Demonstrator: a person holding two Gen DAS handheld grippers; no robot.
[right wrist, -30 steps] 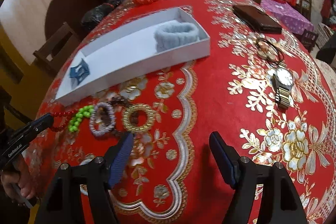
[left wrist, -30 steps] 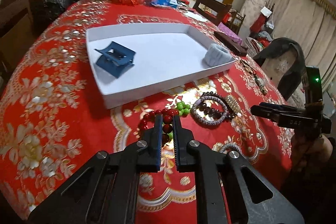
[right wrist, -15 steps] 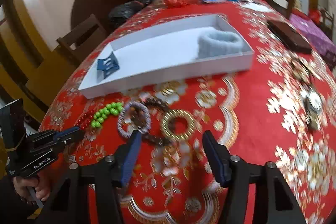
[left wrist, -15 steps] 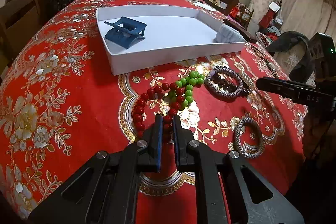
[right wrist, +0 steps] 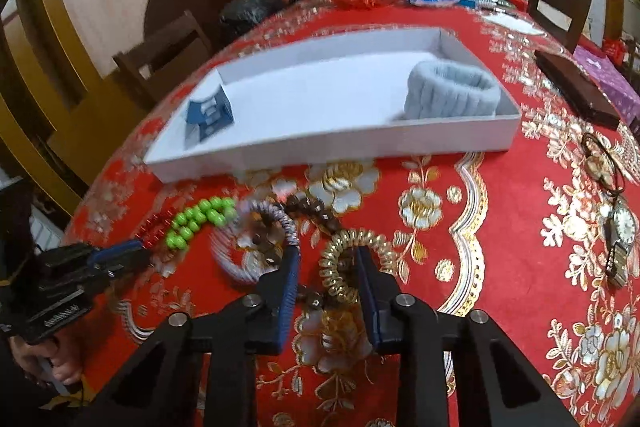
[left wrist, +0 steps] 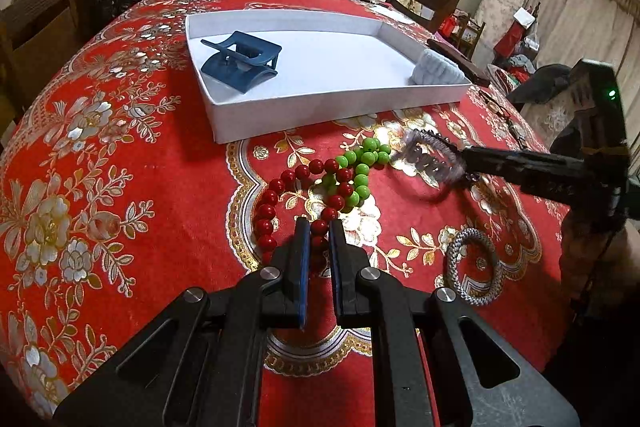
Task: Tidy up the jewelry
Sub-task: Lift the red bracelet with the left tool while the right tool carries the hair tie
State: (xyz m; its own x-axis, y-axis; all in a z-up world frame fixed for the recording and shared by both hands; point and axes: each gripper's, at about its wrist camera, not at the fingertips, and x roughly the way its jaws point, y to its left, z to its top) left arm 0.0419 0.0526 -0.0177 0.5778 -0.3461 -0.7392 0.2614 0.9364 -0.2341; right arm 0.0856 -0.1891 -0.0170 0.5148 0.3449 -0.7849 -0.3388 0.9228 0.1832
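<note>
Left gripper [left wrist: 319,247]: black plastic frame with triangular cut-outs, round silver screw heads at the joints, blue ribbed pads on the fingers [left wrist: 301,259]. Right gripper [right wrist: 327,275]: same build, black frame, silver screws, blue pads. Its black rear housing shows a lit green LED. White lettering on the left gripper's side, too blurred to read. Bare skin on the left hand [right wrist: 38,363].

The left gripper [left wrist: 319,241] reaches forward at lower centre, jaws nearly closed. The right gripper [right wrist: 326,285] at lower centre has jaws parted moderately.
</note>
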